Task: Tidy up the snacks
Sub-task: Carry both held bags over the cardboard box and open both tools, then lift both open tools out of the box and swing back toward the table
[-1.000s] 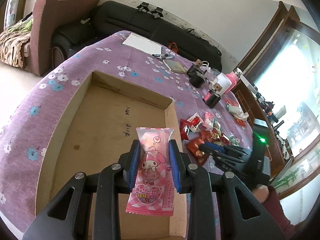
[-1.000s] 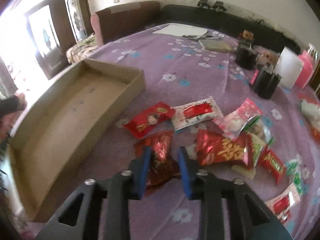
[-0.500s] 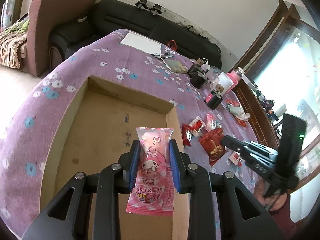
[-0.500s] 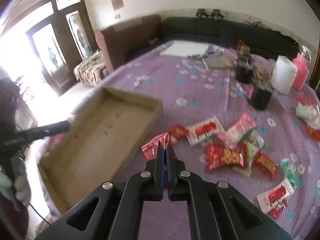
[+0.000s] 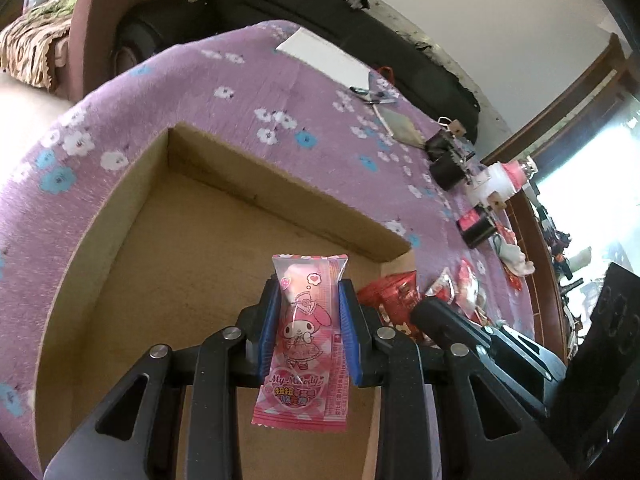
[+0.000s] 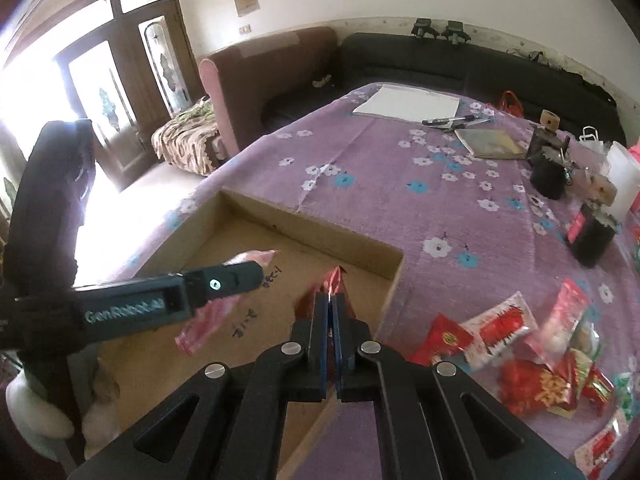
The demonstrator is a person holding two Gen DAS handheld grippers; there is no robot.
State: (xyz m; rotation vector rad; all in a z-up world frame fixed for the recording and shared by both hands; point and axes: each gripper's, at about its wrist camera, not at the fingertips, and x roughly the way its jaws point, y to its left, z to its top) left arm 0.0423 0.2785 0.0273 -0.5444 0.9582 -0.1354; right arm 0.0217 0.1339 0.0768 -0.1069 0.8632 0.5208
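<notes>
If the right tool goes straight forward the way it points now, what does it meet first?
Probably the cardboard box: the right tool, shut on a red snack packet, points over the near rim toward the box floor and far wall. The left tool with its pink packet lies off to the side. Depth is unclear.

Both grippers are black with blue pads (image 5: 269, 332) and round silver screws (image 6: 289, 347). The left gripper (image 6: 256, 270) has pale letters (image 6: 124, 309) on its side. A white glove (image 6: 48, 412) shows below it.
</notes>
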